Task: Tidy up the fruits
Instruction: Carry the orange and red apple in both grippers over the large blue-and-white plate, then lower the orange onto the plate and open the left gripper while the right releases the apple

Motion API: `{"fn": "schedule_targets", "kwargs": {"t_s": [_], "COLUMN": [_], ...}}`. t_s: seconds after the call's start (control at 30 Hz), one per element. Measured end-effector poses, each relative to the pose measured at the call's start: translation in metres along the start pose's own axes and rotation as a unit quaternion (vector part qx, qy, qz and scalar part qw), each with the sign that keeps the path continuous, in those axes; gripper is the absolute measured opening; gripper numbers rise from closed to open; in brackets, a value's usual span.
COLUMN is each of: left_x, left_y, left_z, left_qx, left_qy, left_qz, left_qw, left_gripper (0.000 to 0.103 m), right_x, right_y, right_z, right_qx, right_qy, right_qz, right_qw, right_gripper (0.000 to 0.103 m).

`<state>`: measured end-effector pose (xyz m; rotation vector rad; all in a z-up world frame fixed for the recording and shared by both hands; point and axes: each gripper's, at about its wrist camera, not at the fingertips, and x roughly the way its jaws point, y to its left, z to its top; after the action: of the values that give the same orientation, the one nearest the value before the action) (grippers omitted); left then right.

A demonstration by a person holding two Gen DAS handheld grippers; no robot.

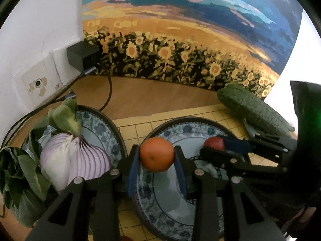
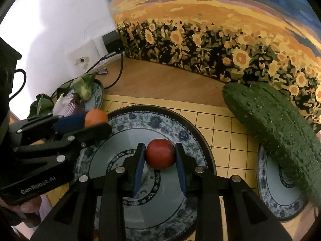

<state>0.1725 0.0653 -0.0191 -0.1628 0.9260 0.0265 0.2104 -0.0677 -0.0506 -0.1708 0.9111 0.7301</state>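
Both claws hung over the middle plate [image 2: 192,132], the left claw [image 1: 156,156] clamped on an orange [image 1: 156,154] above its near-left rim, the right claw [image 2: 160,154] gripping a red apple [image 2: 160,153] nearer centre, well clear of the cucumber [image 2: 274,124].

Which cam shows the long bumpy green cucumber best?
Right wrist: the long bumpy green cucumber fills the right side, large, its near end lying over a blue floral plate. Left wrist shows the cucumber smaller, toward the right edge.
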Motion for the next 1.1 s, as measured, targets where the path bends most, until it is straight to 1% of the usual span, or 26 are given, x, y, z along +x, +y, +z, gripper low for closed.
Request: {"fn": "schedule_targets", "kwargs": {"t_s": [0.23,0.4,0.47,0.63,0.73,0.8,0.93,1.0,1.07,1.1], "left_x": [0.000,0.001,0.001,-0.001,-0.009,-0.013,-0.027,-0.034,-0.042,-0.045], "left_y": [-0.001,-0.002,-0.003,-0.004,-0.004,-0.003,-0.006,-0.007,-0.008,-0.010], "left_z": [0.000,-0.001,-0.001,-0.001,-0.001,0.000,0.000,0.000,-0.001,0.000], "left_qx": [0.007,0.014,0.020,0.022,0.014,0.008,0.000,-0.005,-0.008,-0.008], "left_qy": [0.000,0.003,0.005,0.004,-0.004,-0.009,-0.020,-0.028,-0.037,-0.040], "left_qz": [-0.001,-0.010,-0.012,-0.001,0.000,0.000,0.002,0.003,-0.002,-0.002], "left_qw": [1.0000,0.9998,0.9997,0.9998,0.9999,0.9999,0.9998,0.9996,0.9993,0.9992], "left_gripper": [0.036,0.038,0.040,0.049,0.054,0.061,0.068,0.078,0.082,0.083], "right_x": [0.006,0.006,0.005,-0.001,-0.006,-0.009,-0.023,-0.028,-0.038,-0.043], "right_y": [0.003,0.001,-0.002,-0.004,-0.005,-0.004,-0.006,-0.006,-0.005,-0.004], "right_z": [0.009,0.011,0.011,0.009,0.010,0.010,0.010,0.010,0.011,0.012], "right_qx": [-0.014,-0.005,0.007,0.027,0.042,0.045,0.049,0.048,0.041,0.039], "right_qy": [-0.007,-0.004,-0.002,-0.009,-0.016,-0.019,-0.030,-0.036,-0.051,-0.058], "right_qz": [-0.020,-0.019,-0.008,-0.009,-0.004,-0.003,-0.002,-0.008,-0.028,-0.032], "right_qw": [1.000,1.000,1.000,1.000,0.999,0.999,0.998,0.998,0.997,0.997], "right_gripper": [0.031,0.031,0.031,0.033,0.035,0.035,0.035,0.035,0.035,0.035]}}
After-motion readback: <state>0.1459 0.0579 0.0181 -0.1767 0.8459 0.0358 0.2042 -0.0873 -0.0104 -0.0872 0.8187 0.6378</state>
